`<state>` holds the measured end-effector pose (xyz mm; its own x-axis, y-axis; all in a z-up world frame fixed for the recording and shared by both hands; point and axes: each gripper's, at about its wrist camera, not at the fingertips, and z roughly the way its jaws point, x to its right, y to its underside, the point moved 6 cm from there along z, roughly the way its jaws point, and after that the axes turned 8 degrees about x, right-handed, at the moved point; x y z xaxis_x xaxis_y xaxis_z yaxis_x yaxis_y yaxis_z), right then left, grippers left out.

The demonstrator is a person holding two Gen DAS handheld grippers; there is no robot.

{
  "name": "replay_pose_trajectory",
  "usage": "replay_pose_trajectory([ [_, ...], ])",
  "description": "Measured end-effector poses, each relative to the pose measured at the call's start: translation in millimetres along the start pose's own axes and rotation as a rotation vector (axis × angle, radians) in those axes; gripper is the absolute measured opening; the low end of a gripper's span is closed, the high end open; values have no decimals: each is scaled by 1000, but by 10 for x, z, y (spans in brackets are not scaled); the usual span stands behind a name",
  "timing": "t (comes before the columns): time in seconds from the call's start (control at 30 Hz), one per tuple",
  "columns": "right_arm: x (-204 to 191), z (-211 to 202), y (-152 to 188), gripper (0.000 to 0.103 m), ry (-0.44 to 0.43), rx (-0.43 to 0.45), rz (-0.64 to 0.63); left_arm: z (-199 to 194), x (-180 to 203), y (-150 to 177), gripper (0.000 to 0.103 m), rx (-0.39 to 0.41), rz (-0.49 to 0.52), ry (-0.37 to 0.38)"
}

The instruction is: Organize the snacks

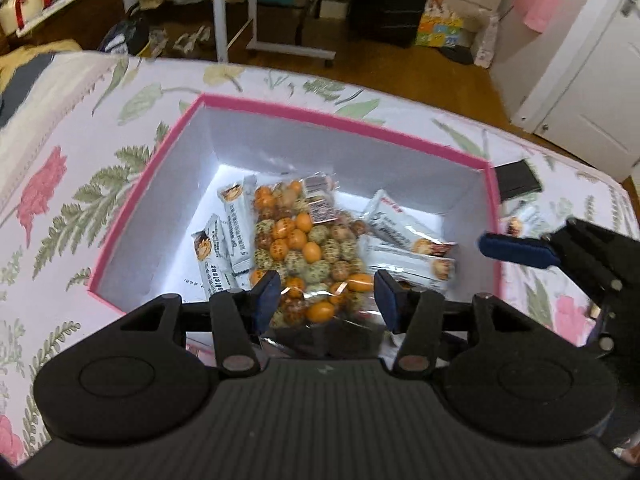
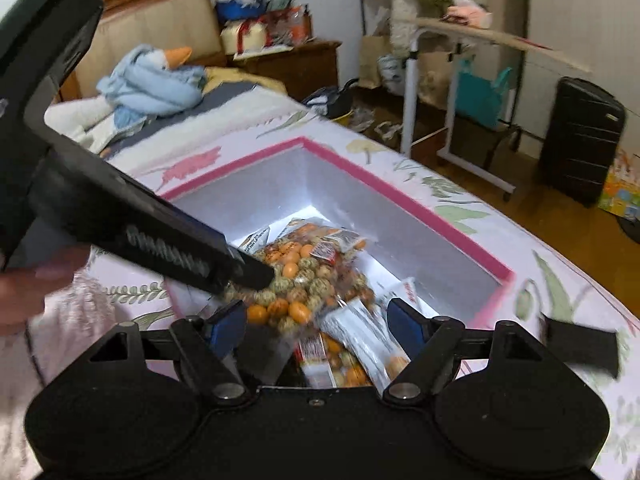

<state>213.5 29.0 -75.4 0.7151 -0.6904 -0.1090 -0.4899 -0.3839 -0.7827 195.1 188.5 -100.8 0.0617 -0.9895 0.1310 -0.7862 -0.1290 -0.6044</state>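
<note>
Since the nut bag in the box is soft, crinkly and slippery, we'd pinch its near seam; left claw straddles it unclamped, right claw open and empty.

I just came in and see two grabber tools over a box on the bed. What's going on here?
A person is sorting snacks with a handheld gripper in each hand. The left gripper is over the pink-rimmed box with the bag of coated nuts between its open fingers, not pressed. White snack bars lie in the box beside the bag. The right gripper is open above the bars, holding nothing. A small dark object lies on the floral bedspread outside the box.
</note>
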Motion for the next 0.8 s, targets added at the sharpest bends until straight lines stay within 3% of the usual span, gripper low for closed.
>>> replay_pose_trajectory([
  [0.2, 199, -661, 210, 83, 97, 45, 82, -495, 308, 10, 51, 52, 58, 93],
  [0.4, 503, -1445, 587, 85, 264, 82, 95, -810, 822, 105, 53, 72, 146, 197],
  [0.6, 841, -2025, 1015, 85, 404, 107, 178, -796, 1401, 287, 54, 29, 220, 288],
  [0.8, 1166, -2276, 1545, 85, 475, 89, 249, -585, 2068, 567, 54, -19, 279, 377],
])
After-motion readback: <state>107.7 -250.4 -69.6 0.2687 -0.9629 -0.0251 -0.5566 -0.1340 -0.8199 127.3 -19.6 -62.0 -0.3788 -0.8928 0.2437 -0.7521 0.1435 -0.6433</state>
